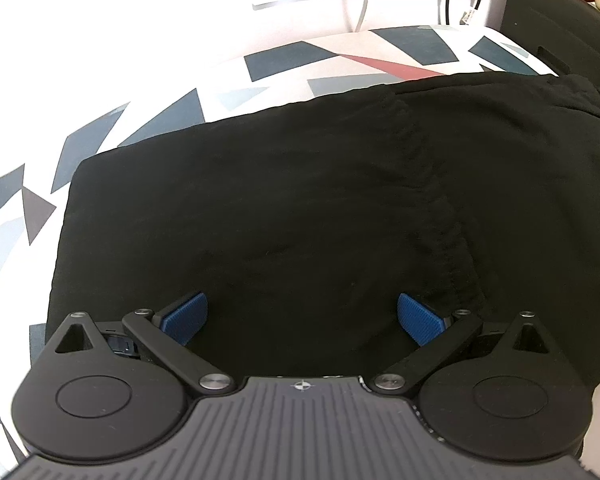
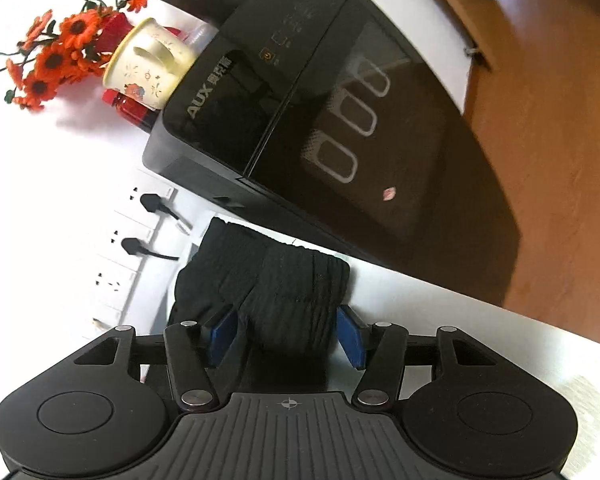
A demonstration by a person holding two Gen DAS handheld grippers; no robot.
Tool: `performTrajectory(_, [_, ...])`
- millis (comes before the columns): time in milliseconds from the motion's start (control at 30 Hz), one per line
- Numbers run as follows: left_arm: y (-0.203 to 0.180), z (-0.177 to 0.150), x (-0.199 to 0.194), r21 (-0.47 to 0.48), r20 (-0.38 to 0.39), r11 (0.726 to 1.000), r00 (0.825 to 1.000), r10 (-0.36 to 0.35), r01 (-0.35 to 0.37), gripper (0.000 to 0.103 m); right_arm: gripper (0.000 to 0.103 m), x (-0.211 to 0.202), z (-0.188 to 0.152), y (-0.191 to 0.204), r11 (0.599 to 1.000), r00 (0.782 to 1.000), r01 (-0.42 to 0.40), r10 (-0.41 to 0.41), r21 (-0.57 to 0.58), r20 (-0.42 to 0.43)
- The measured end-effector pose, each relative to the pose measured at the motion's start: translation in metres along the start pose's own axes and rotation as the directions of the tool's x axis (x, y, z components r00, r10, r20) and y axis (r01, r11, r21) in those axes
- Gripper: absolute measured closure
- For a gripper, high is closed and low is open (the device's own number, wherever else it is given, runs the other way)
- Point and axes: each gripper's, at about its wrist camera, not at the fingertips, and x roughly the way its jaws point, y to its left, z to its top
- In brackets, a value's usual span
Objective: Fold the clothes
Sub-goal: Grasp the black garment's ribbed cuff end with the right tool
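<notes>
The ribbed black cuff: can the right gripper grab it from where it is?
Probably yes. The right gripper is open, and the ribbed black cuff already sits bunched between its blue pads, with nothing blocking. Closing should catch it.

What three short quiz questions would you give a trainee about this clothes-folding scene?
1. True or false: the left gripper is shut on the black garment.
2. Which brand name is on the black appliance? A) AUX B) LG C) Sony
3. What lies between the pads of the right gripper?
Key: 1 false, it is open; 2 A; 3 ribbed black cloth.
</notes>
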Motion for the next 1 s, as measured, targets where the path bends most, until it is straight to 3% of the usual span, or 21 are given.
performTrajectory(100, [0.001, 0.0, 0.0, 0.001, -0.001, 1.0, 1.0, 0.001, -0.001, 0.0, 0.034, 0.007, 0.0, -0.002, 1.0, 1.0, -0.028, 0.028, -0.003, -0.001])
performTrajectory(200, [0.001, -0.001, 0.0, -0.007, 0.001, 1.0, 1.0, 0.004, -0.004, 0.0, 0.031, 0.015, -0.004, 0.008, 0.999, 1.0, -0.028, 0.027, -0.04, -0.006])
performTrajectory(367, [0.0, -0.003, -0.001, -0.016, 0.01, 1.0, 1.0, 0.008, -0.008, 0.0, 0.04, 0.022, -0.008, 0.016, 0.996, 0.999, -0.026, 0.024, -0.09, -0.026])
performTrajectory(433, [0.001, -0.004, -0.002, -0.02, 0.013, 1.0, 1.0, 0.009, -0.009, 0.0, 0.049, 0.025, -0.008, 0.017, 0.993, 1.0, -0.002, 0.001, -0.116, -0.011])
performTrajectory(500, [0.001, -0.004, -0.003, -0.023, 0.015, 1.0, 1.0, 0.011, -0.011, 0.0, 0.067, 0.027, -0.008, 0.019, 0.99, 1.0, 0.029, -0.029, -0.139, 0.006])
performTrajectory(600, [0.001, -0.005, -0.004, -0.028, 0.015, 1.0, 1.0, 0.015, -0.014, 0.0, 0.078, 0.03, -0.012, 0.024, 0.983, 0.998, 0.064, -0.061, -0.17, 0.02])
performTrajectory(833, [-0.002, -0.003, -0.005, -0.002, 0.02, 1.0, 0.999, 0.027, -0.027, 0.0, 0.081, -0.017, -0.013, 0.044, 0.985, 0.998, -0.008, 0.018, -0.171, 0.054])
performTrajectory(1000, [0.001, -0.004, -0.004, -0.011, 0.021, 1.0, 1.0, 0.019, -0.018, 0.0, 0.072, -0.013, -0.007, 0.02, 0.997, 1.0, 0.0, 0.002, -0.081, 0.021])
